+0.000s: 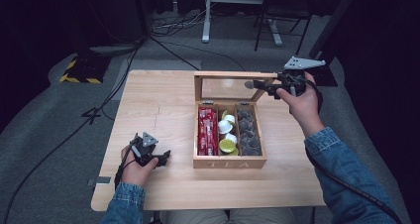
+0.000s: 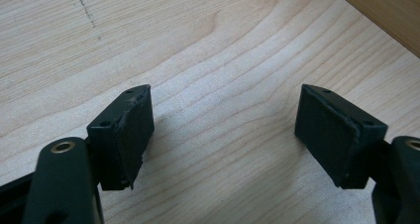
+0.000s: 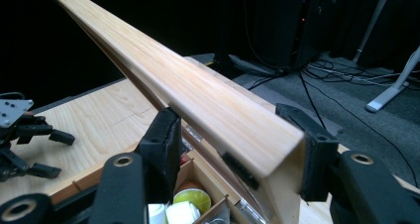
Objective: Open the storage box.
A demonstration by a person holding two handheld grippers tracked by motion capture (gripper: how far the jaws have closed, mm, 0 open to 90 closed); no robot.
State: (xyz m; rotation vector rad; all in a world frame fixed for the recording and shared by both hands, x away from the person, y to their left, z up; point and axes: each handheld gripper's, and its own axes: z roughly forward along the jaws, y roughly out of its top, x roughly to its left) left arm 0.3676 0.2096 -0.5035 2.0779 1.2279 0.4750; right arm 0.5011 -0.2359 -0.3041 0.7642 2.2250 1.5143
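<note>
Right gripper (image 3: 237, 149) pinching the glass-paned wooden lid (image 1: 233, 76) of the tea box (image 1: 229, 162).
Left gripper (image 2: 223, 130) rests on the pale wooden surface (image 1: 158, 105), jaws spread.

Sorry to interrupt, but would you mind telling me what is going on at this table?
A person is working on a wooden tea box with two handheld grippers. The right gripper is clamped on the top edge of the box's glass-paned lid, which stands open. The three compartments hold red packets, small cups and dark items. The left gripper rests open on the table, holding nothing.
</note>
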